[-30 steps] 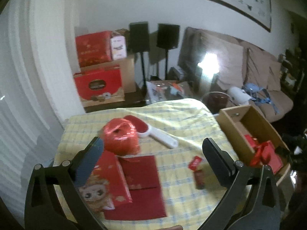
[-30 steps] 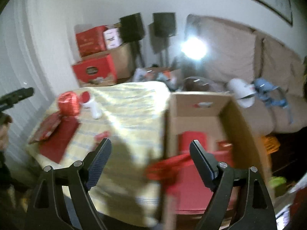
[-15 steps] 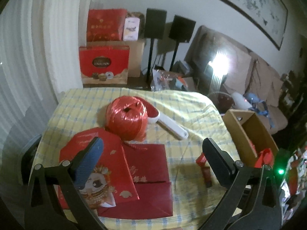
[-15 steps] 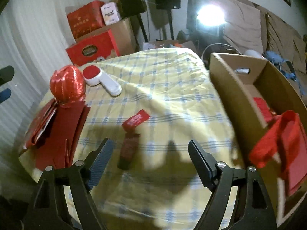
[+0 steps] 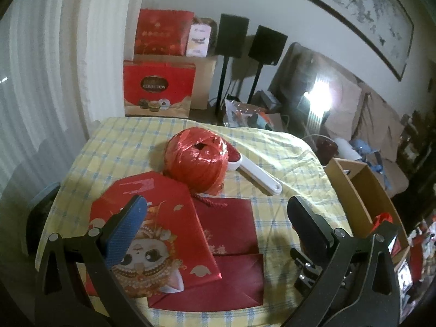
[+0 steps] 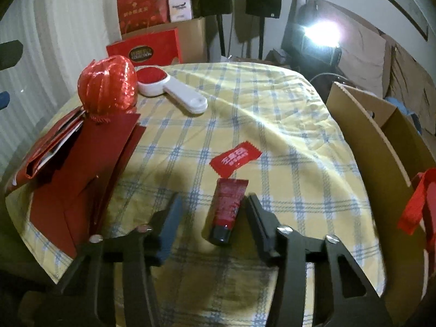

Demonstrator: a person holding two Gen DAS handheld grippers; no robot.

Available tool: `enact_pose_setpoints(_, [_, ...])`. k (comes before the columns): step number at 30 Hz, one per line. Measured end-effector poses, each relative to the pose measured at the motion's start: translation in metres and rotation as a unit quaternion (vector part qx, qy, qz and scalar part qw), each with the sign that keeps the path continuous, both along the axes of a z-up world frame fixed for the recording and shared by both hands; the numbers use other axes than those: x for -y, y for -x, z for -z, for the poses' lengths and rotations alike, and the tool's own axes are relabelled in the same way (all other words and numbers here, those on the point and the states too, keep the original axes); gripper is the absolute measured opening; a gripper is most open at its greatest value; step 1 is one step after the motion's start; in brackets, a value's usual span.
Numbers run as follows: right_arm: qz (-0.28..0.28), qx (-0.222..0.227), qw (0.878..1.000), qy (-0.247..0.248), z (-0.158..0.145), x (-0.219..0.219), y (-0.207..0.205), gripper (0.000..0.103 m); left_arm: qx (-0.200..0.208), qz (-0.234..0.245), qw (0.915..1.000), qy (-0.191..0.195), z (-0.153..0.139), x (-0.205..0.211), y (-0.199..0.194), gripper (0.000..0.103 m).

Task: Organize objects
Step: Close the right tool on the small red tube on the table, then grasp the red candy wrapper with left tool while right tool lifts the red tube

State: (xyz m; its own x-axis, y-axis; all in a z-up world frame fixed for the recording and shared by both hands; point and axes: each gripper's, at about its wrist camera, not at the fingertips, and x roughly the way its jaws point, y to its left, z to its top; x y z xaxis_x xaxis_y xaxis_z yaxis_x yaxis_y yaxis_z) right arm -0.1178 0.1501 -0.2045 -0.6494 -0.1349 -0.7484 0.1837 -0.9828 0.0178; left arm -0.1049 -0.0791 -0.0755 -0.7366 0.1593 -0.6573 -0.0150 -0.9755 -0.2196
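The right gripper [image 6: 212, 212] is spread open around a red tube [image 6: 228, 210] lying on the table [image 6: 272, 114]. The left gripper [image 5: 215, 218] hangs open above red bags [image 5: 229, 234].

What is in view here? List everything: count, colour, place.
tube: 1, dark red, on the cloth between the right claw's fingers, not gripped
packet: 1, red, flat on the cloth beyond the tube
ball: 1, shiny red, far left of the table
brush: 1, white with red pad, beside the ball
bags: several, red, stacked flat at the table's left
cloth: 1, yellow with blue checks, covering the table
box: 1, brown cardboard, open, at the table's right edge
speakers: 2, black, on stands by the wall
left claw: 1, black, open above the bags
right claw: 1, black, open around the tube
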Motion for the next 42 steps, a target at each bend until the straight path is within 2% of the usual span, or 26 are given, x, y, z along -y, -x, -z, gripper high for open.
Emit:
enact_pose_setpoints(3, [-0.001,-0.01,1.0,-0.009,0.0,0.001,-0.002,0.022,0.006,-0.002,0.9999,-0.012,0.001,0.002,-0.001,0.103])
enact_pose_setpoints(4, [-0.002,-0.011,1.0,-0.009,0.0,0.001,-0.002,0.018,0.008,-0.002,0.9998,-0.016,0.001,0.002,-0.002,0.103])
enact_pose_setpoints(8, [-0.002,-0.017,1.0,-0.004,-0.004,-0.005,-0.008,0.018,0.015,0.005,0.9995,-0.026,0.0,-0.006,-0.005,0.103])
enact_pose_setpoints(12, [0.009,-0.05,0.999,0.011,-0.03,-0.021,-0.02,0.018,0.005,0.021,0.9996,-0.017,-0.006,-0.019,-0.007,0.103])
enact_pose_setpoints(16, [0.037,-0.08,0.996,0.028,-0.057,-0.054,-0.03,0.018,0.005,0.073,0.9973,0.001,-0.009,-0.046,-0.003,0.103])
enact_pose_setpoints(18, [0.064,-0.087,0.993,0.043,-0.066,-0.081,-0.032,0.018,0.014,0.116,0.9927,0.027,-0.007,-0.069,0.002,0.103])
enact_pose_setpoints(21, [0.091,-0.085,0.99,0.062,-0.068,-0.106,-0.031,0.018,0.005,0.169,0.9831,0.07,0.003,-0.11,0.007,0.103])
enact_pose_setpoints(23, [0.101,-0.08,0.989,0.068,-0.064,-0.116,-0.029,0.018,0.014,0.206,0.9733,0.099,0.02,-0.138,0.016,0.103])
enact_pose_setpoints(25, [0.103,-0.074,0.989,0.078,-0.061,-0.123,-0.027,0.018,0.031,0.22,0.9655,0.135,0.042,-0.162,0.028,0.103])
enact_pose_setpoints(31, [0.107,-0.067,0.988,0.092,-0.056,-0.136,-0.027,0.018,0.06,0.301,0.9401,0.149,0.077,-0.205,0.037,0.103])
enact_pose_setpoints(33, [0.1,-0.065,0.988,0.097,-0.056,-0.134,-0.027,0.018,0.067,0.301,0.9379,0.16,0.087,-0.211,0.046,0.099])
enact_pose_setpoints(34, [0.096,-0.067,0.988,0.098,-0.056,-0.131,-0.028,0.018,0.075,0.299,0.9365,0.168,0.092,-0.212,0.051,0.09])
enact_pose_setpoints(37, [0.073,-0.072,0.99,0.096,-0.057,-0.121,-0.03,0.018,0.106,0.289,0.9367,0.168,0.107,-0.209,0.066,0.076])
enact_pose_setpoints(40, [0.063,-0.073,0.991,0.099,-0.057,-0.117,-0.03,0.018,0.113,0.291,0.9396,0.14,0.112,-0.201,0.071,0.073])
enact_pose_setpoints(42, [0.064,-0.073,0.99,0.102,-0.056,-0.119,-0.029,0.018,0.105,0.296,0.9387,0.143,0.114,-0.2,0.071,0.073])
